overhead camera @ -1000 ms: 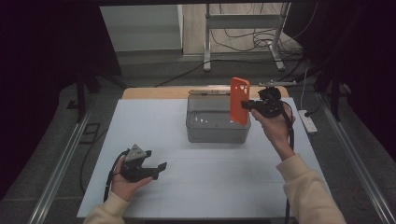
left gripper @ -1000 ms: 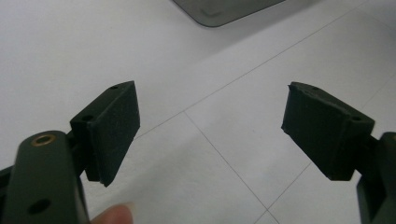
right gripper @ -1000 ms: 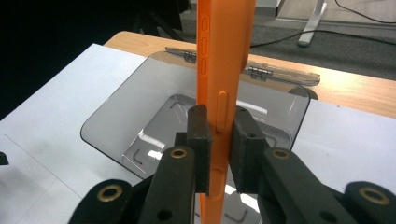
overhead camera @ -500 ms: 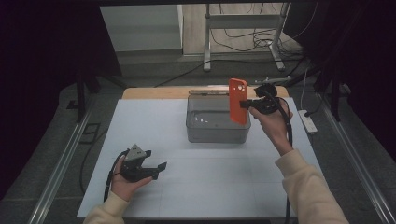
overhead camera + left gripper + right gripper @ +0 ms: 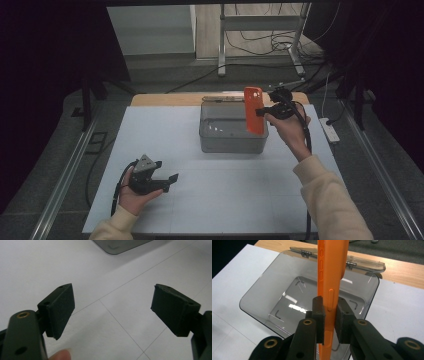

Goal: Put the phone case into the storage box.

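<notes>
1 orange phone case (image 5: 329, 290) clamped upright, right hand-held gripper (image 5: 329, 320), above clear box (image 5: 262, 292)

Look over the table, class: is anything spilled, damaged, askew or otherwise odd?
Nothing stands out. The orange case is held upright in the right gripper above the open clear box, which sits square and empty with its lid folded back. The left gripper rests open over the white mat. No spills or damage show.
</notes>
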